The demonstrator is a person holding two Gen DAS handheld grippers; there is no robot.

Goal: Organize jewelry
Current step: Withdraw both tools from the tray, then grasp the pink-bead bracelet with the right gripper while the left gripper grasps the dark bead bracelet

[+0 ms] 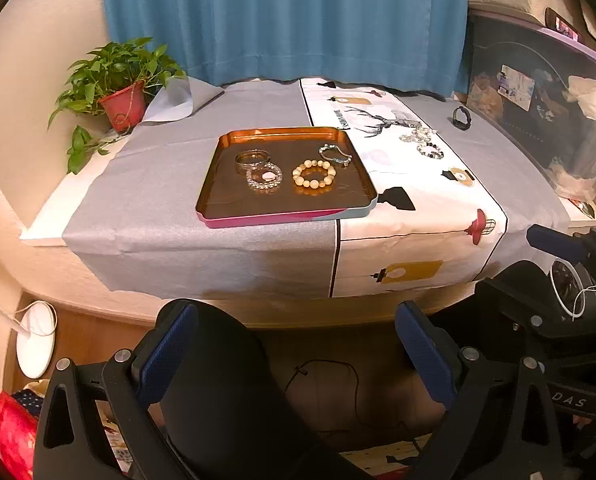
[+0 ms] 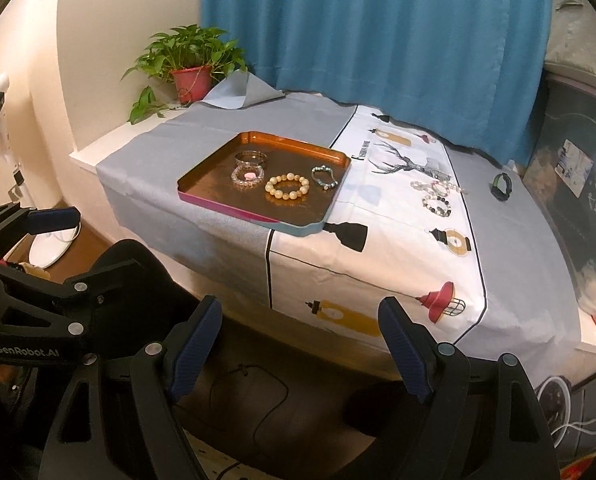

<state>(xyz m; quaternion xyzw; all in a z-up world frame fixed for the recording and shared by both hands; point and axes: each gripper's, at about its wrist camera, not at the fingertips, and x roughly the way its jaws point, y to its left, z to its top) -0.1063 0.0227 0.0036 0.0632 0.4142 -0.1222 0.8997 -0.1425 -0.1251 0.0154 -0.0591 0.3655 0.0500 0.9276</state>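
A copper tray (image 1: 226,196) (image 2: 202,188) with a pink rim sits on the table. In it lie a silver bangle (image 1: 252,157) (image 2: 250,157), a clear bead bracelet (image 1: 264,176) (image 2: 248,176), a cream bead bracelet (image 1: 313,173) (image 2: 287,187) and a grey-blue bracelet (image 1: 335,154) (image 2: 324,176). Loose bead bracelets (image 1: 421,139) (image 2: 437,196) and a black band (image 1: 461,118) (image 2: 502,186) lie on the cloth to the right. My left gripper (image 1: 296,350) and right gripper (image 2: 299,350) are both open and empty, held below the table's front edge.
A potted plant (image 1: 120,88) (image 2: 190,68) stands at the back left. A blue curtain (image 1: 286,20) hangs behind. A dark storage box (image 1: 545,104) stands at the right. A white lamp base (image 1: 36,344) and a black chair are below the table.
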